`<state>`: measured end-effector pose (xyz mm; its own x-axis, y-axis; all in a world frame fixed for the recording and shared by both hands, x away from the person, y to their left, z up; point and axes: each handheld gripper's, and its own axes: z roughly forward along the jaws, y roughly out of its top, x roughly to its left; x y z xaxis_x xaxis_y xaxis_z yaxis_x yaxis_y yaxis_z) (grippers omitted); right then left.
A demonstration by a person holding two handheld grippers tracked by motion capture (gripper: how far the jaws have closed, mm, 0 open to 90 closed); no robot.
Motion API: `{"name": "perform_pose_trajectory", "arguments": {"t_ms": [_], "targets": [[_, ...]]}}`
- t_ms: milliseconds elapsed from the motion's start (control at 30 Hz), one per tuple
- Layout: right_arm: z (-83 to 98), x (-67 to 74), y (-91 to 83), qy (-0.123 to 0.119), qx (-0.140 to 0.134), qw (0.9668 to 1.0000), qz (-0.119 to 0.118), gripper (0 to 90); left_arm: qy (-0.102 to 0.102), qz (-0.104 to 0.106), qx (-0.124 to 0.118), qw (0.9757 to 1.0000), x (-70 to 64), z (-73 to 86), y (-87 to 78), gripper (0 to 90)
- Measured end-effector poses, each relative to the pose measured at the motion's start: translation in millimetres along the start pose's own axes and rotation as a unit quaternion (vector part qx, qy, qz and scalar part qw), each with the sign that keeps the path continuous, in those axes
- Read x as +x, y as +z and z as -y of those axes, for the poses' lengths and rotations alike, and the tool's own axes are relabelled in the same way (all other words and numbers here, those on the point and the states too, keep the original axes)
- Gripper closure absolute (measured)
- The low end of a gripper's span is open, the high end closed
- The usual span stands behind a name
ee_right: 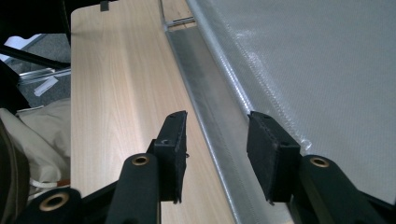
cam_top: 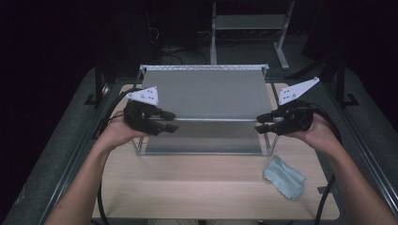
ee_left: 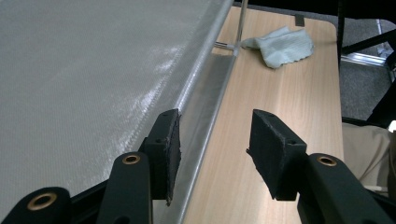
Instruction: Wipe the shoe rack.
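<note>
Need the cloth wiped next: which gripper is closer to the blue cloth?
Right. The right gripper hovers at the rack's right end, just above the blue cloth; the left gripper is across the rack.

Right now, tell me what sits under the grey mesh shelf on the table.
Under the grey mesh shelf a lower metal panel shows at the front, lying on the wooden table. Nothing is visible on that strip. The space farther back is covered by the shelf top.
</note>
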<state>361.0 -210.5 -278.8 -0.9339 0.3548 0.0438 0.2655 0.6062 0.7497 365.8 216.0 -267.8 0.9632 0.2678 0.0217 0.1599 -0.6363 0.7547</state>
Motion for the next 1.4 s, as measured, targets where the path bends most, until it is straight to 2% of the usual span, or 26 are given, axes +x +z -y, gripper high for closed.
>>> {"name": "perform_pose_trajectory", "arguments": {"t_ms": [600, 767, 1400], "targets": [[16.0, 6.7, 3.4, 0.014, -0.003, 0.9998, -0.014, 50.9, -0.009, -0.007, -0.008, 0.9999, -11.0, 23.1, -13.8, 48.1], [23.4, 9.0, 4.4, 0.019, -0.002, 0.9998, -0.012, 48.6, -0.014, -0.011, -0.001, 0.9998, -12.9, 32.3, -16.9, 47.1], [51.0, 12.3, 4.1, 0.032, -0.009, 0.9994, 0.001, 42.2, -0.033, -0.020, -0.009, 0.9992, -19.7, 58.1, -25.1, 40.1]]}}
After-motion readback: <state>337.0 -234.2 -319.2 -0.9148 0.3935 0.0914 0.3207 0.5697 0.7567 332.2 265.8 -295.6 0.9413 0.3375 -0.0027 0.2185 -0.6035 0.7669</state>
